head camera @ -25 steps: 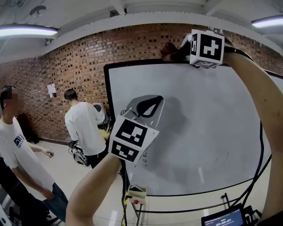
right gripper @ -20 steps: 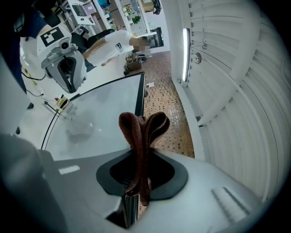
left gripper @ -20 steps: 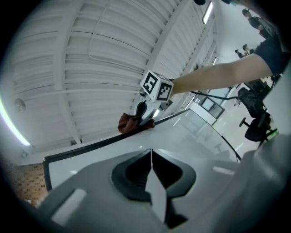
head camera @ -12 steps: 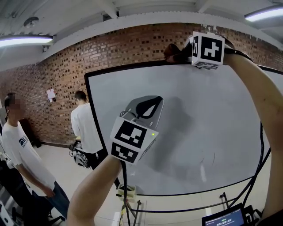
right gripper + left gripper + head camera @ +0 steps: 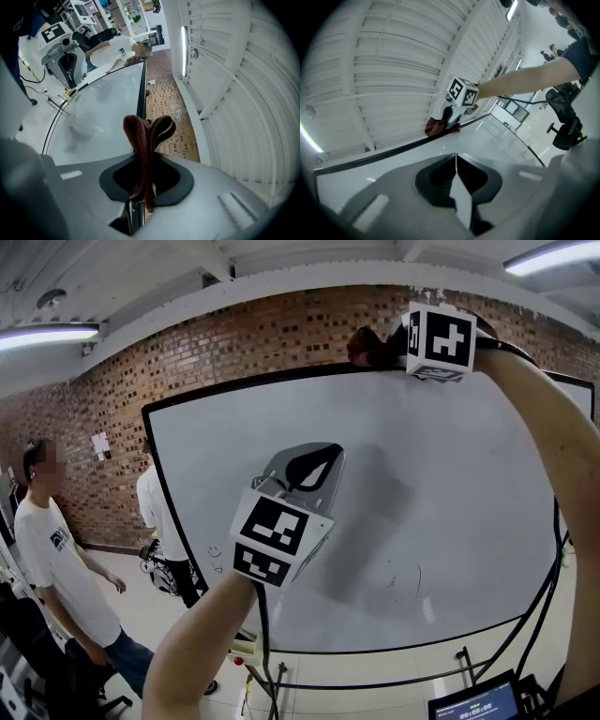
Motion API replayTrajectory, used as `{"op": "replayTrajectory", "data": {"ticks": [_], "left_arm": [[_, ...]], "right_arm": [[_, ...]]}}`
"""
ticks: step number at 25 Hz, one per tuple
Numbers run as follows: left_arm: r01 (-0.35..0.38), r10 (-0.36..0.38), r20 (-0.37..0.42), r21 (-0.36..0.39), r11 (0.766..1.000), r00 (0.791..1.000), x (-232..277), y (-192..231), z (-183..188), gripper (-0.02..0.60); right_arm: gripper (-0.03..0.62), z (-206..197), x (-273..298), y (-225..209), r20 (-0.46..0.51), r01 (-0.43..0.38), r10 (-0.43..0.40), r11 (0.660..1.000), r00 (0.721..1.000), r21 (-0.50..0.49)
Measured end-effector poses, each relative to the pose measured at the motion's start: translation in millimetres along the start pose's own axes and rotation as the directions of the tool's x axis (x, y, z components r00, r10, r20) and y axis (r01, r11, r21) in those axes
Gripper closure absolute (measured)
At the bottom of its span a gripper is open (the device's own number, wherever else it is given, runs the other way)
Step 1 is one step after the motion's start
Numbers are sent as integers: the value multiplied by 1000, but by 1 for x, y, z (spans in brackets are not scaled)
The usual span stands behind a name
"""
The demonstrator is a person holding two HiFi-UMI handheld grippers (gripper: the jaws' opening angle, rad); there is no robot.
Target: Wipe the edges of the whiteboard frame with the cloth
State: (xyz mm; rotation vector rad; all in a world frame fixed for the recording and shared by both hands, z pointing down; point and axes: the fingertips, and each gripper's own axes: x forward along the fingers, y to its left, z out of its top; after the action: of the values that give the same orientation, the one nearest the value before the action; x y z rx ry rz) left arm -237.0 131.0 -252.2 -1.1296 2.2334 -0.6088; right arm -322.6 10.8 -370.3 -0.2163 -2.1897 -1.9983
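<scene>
The whiteboard stands upright with a black frame. My right gripper is up at the frame's top edge, shut on a folded brown cloth that rests on the edge. In the right gripper view the cloth sticks up between the jaws, right over the black frame. My left gripper hovers shut and empty in front of the board's face, lower and to the left. The left gripper view shows its closed jaws, the top frame and the cloth beyond.
A brick wall stands behind the board. One person in a white T-shirt stands at the left, and another is partly hidden behind the board's left edge. A black cable hangs at the right, with a small screen below.
Both grippers have moved to the right along the board. The cloth has slid rightward on the top edge, and the board's left corner now sits further left in the head view.
</scene>
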Motion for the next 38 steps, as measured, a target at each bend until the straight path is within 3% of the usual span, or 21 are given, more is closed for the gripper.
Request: {"op": "replayTrajectory", "data": {"ticks": [9,16,26,34,38], "left_arm": [[21,-21,3,-16,1000,1000,43,-50,7,572],[100,-100,30,-19,995,995,67,-78,15,572],[246,-242,153,-12,969,958,106,-117,38,572],[326,-318,181,-18,945,931,127,-145,39,572],[342,-340,166,17,940,926,139,-161,38,572]], "right_arm": [[533,-74,-15,2,-17,12,-11,1000,1000,22],[533,-120,-30,5,-80,21,-16,998,997,63],[533,-203,-54,6,-225,68,-36,988,974,138],[533,-261,-79,10,-316,140,-72,970,946,199],[533,-281,-89,10,-337,154,-77,966,938,209]]}}
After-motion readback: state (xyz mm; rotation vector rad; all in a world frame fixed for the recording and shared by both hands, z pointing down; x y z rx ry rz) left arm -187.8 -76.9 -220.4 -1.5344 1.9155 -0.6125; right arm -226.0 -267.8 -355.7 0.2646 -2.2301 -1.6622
